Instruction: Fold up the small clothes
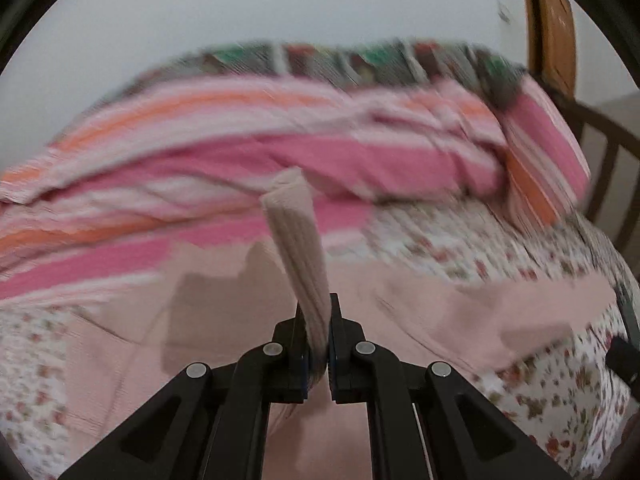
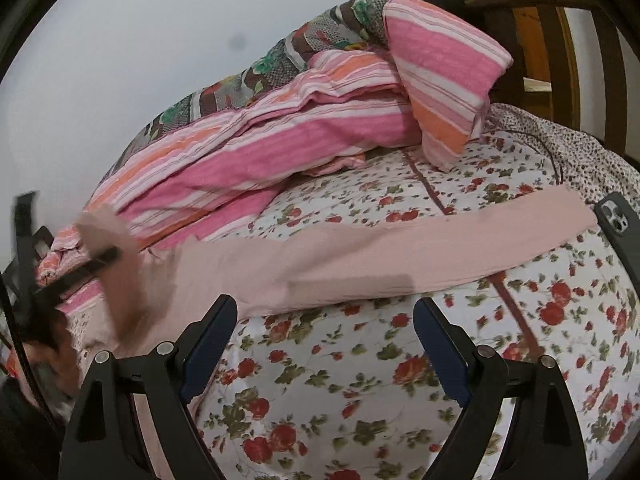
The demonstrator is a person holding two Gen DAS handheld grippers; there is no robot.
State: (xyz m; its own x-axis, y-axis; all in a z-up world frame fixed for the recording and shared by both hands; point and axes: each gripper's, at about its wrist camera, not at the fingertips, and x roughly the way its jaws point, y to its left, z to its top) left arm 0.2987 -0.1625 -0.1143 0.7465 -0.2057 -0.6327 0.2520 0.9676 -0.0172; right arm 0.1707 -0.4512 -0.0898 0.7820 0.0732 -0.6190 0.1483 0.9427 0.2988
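Note:
A pale pink garment [image 1: 248, 320] lies spread on the flowered bed sheet [image 1: 532, 392]. My left gripper [image 1: 318, 312] is shut on a bunched strip of it [image 1: 298, 240], which stands up above the jaws. In the right wrist view the garment's long sleeve [image 2: 400, 252] stretches right across the sheet [image 2: 340, 400]. My right gripper [image 2: 324, 312] is open and empty, its fingers just short of the sleeve's near edge. The left gripper [image 2: 108, 258] shows blurred at the left, holding pink cloth.
A pink and orange striped blanket [image 2: 280, 140] is heaped at the back of the bed, over a patterned cover [image 2: 256, 72]. A phone [image 2: 624, 232] lies at the right edge. A wooden chair [image 2: 552, 40] stands behind the bed.

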